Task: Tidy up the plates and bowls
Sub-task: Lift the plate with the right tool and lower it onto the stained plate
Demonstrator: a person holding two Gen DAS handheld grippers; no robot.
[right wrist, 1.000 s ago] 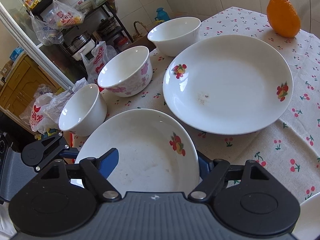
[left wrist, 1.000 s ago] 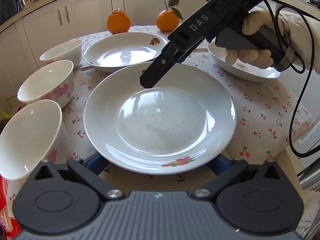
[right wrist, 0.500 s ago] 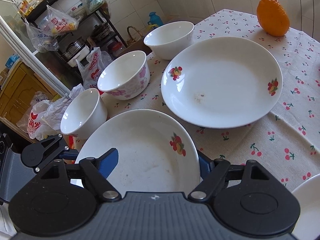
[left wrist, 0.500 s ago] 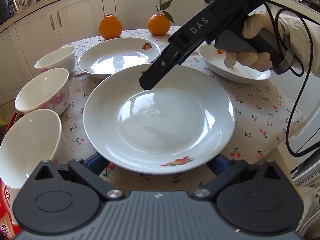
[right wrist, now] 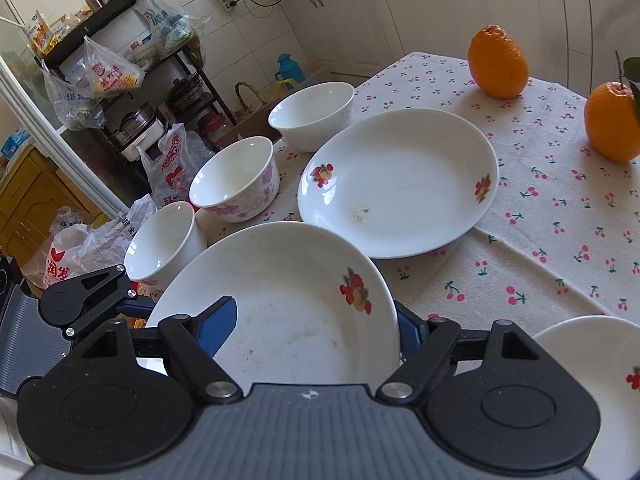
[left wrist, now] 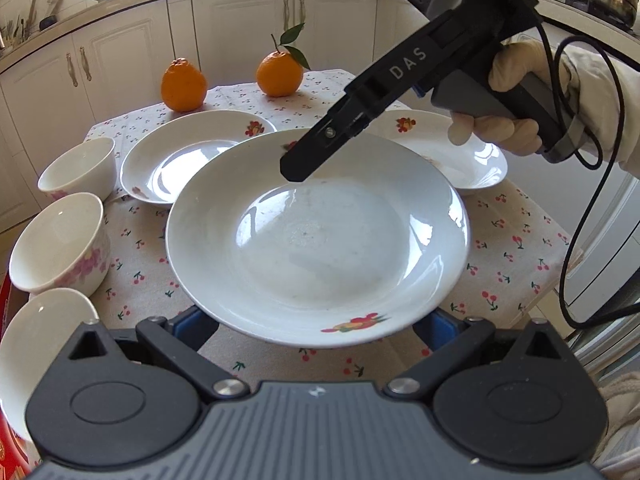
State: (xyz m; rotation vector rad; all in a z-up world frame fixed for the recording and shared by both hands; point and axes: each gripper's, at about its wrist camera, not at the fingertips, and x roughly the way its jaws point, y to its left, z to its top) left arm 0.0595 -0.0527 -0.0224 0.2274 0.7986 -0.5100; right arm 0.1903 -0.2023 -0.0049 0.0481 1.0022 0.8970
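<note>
A white plate with a fruit print [left wrist: 316, 248] hangs above the cherry-print tablecloth [left wrist: 516, 248], held from two sides. My left gripper [left wrist: 316, 326] has the plate's near rim between its wide-set blue pads, and the rim overlaps both. My right gripper [right wrist: 310, 328] is shut on the opposite rim, one pad over the plate [right wrist: 280, 312] and one under it. In the left wrist view its upper finger [left wrist: 312, 152] reaches over the far rim, with a gloved hand [left wrist: 504, 120] on the handle.
Two more fruit-print plates lie on the table, one at the back left [left wrist: 192, 156] and one at the right [left wrist: 460, 152]. Three white bowls [right wrist: 312, 116] [right wrist: 236, 176] [right wrist: 164, 240] line the left edge. Two oranges [left wrist: 183, 86] [left wrist: 279, 74] stand at the far side.
Both grippers have risen with the plate between them. The table, bowls and other plates now sit lower and further off in both views.
</note>
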